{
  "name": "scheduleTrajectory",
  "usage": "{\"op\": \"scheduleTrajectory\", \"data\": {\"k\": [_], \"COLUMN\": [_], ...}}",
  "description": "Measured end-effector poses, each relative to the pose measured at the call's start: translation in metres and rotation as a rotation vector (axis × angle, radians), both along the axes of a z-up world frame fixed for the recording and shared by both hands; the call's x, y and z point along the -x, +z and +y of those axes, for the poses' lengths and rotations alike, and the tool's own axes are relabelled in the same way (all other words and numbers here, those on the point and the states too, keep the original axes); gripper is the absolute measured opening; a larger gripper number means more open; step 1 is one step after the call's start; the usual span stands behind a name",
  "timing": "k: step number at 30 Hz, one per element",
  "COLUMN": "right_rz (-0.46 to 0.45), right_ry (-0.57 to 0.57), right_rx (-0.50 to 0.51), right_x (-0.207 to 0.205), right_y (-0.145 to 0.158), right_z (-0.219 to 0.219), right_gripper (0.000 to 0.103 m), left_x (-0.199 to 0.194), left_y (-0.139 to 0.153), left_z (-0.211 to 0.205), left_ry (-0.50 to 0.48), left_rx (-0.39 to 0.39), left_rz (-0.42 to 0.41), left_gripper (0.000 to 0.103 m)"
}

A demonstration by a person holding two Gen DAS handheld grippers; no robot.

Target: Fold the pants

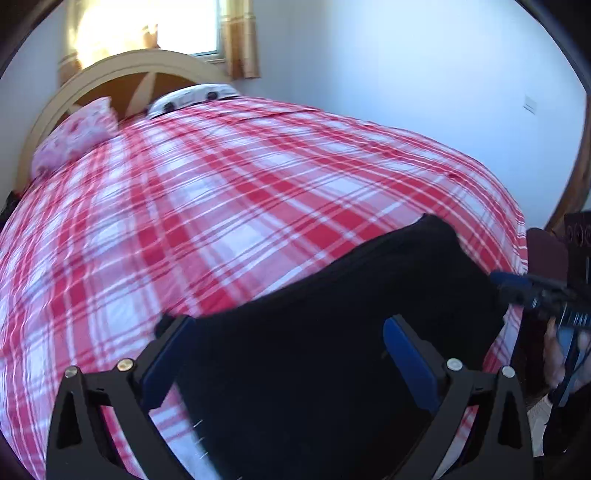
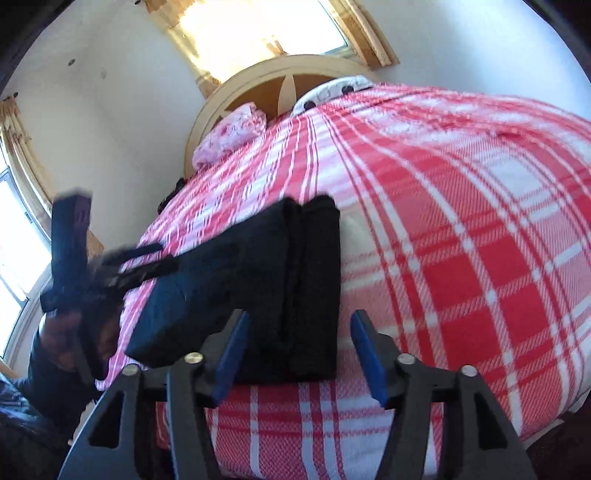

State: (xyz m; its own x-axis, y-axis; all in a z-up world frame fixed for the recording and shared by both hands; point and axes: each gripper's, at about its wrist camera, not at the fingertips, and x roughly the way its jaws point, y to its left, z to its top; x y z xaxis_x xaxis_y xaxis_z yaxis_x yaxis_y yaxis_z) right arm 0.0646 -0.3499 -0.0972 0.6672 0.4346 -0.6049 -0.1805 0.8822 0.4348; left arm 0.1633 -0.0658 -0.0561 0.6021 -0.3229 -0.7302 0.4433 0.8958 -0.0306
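- The black pants (image 2: pixel 266 280) lie as a compact folded bundle near the foot edge of the bed, on the red-and-white plaid cover (image 1: pixel 229 192). From my right wrist view I can see layers stacked, with a seam running between two folded halves, so I judge the folding to be nearly or fully done.
- My left gripper (image 1: pixel 288 328) is spread wide, its blue pads (image 1: pixel 410 354) standing either side of the dark cloth and pinching nothing — it hovers over the near part of the bundle.
- My right gripper (image 2: pixel 297 321) is likewise released, fingers apart, aimed at the near edge of the bundle; nothing is caught between them.
- In the right wrist view my left tool shows at the far left side of the pants, and one corner of the cloth there looks lifted off the cover. Whether it rests on that tool I cannot tell, as that part is blurred.
- I take the open stance on both sides as a letting-go or a pause before patting the stack flat — a judgement only.
- Around: a pink floral pillow (image 1: pixel 74 140) and a white patterned pillow (image 1: pixel 192 96) sit by the rounded headboard (image 1: pixel 122 70), well apart from the pants. A bright window (image 2: pixel 258 26) with yellow curtains is behind.
- Nothing lies between my fingers and the bundle; the bed edge is close, so the stack could slide off if nudged.
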Motion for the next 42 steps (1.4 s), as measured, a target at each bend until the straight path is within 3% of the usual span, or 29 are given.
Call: {"op": "scheduleTrajectory", "data": {"k": [2,8,18,22,26,29,31,32,33,37,39,42], "right_rz": [-0.012,0.015,0.021,0.001,0.014,0.02,0.002,-0.004,-0.019,-0.046,-0.069,-0.117], "right_ry": [-0.008,-0.018,0.02,0.036,0.037,0.046,0.078,0.099,0.109,0.12,0.13,0.159], "right_rx": [-0.008,-0.036,-0.035,0.021,-0.024,0.038,0.076,0.063,0.058,0.095,0.097,0.12], "right_x": [-0.007,-0.038,-0.055,-0.054,-0.055,-0.054,-0.05,-0.048,-0.046,-0.041,-0.039,-0.035], "right_y": [0.006,0.003,-0.004,-0.006,-0.011,-0.012,-0.007,-0.004,-0.002,0.007,0.016,0.036], "right_z": [-0.002,-0.002,0.016,0.025,0.019,0.028,0.037,0.039,0.041,0.047,0.05,0.061], "right_gripper": [0.072,0.072,0.072,0.072,0.072,0.071,0.041,0.037,0.035,0.033,0.033,0.032], "left_x": [0.005,0.011,0.01,0.012,0.009,0.01,0.014,0.016,0.019,0.027,0.028,0.033], "left_y": [-0.005,-0.033,-0.06,-0.06,-0.065,-0.063,-0.061,-0.06,-0.058,-0.053,-0.051,-0.045], "left_z": [0.02,0.057,0.057,0.051,0.05,0.049,0.051,0.053,0.053,0.052,0.06,0.068], "left_ry": [0.054,0.151,0.174,0.178,0.216,0.21,0.192,0.184,0.152,0.137,0.146,0.153], "left_rx": [-0.011,0.023,0.128,0.117,0.122,0.115,0.143,0.161,0.2,0.22,0.257,0.286], "left_rz": [0.006,0.091,0.151,0.138,0.158,0.165,0.161,0.158,0.163,0.129,0.133,0.12], "left_gripper": [0.103,0.103,0.103,0.103,0.103,0.103,0.096,0.081,0.06,0.027,0.017,0.015]}}
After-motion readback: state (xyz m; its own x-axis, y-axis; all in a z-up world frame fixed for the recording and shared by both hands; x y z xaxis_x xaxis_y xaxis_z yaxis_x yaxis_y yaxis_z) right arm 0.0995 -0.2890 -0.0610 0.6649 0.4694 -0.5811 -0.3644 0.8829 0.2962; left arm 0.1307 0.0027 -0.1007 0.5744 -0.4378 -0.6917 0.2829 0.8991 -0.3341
